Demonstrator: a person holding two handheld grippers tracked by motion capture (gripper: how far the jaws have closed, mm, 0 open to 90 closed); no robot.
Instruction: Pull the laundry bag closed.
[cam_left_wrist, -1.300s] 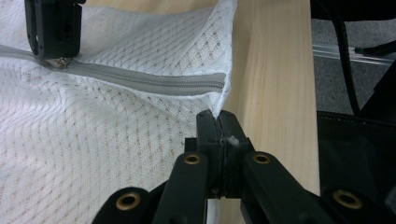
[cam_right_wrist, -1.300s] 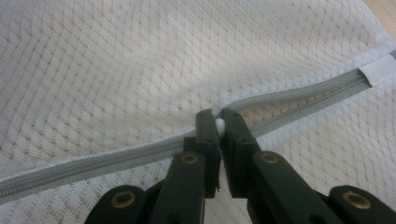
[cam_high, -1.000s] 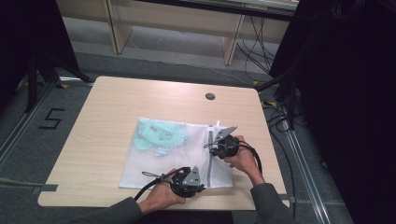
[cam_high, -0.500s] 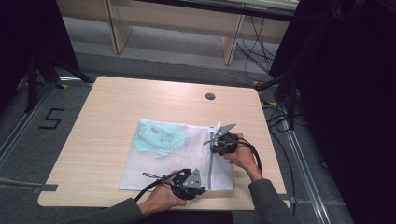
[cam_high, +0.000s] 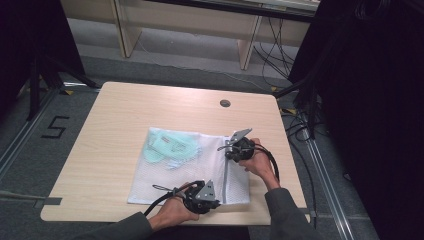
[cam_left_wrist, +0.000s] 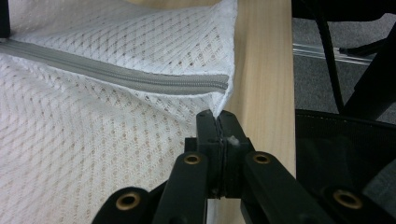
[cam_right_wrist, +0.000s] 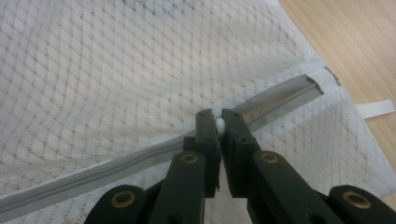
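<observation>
Left tool (cam_left_wrist: 217, 122) clenched on mesh bag (cam_high: 170, 175) corner beside zipper (cam_left_wrist: 116, 74) end. Right tool (cam_right_wrist: 215, 122) grips white zipper pull (cam_right_wrist: 219, 125) on zipper.

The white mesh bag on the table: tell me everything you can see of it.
The mesh bag is a flat white net pouch lying on the wooden table, with mint-green cloth showing through it. A grey zipper runs along its right side. The left gripper is shut on its near corner; the right gripper pinches a small white zipper pull.
</observation>
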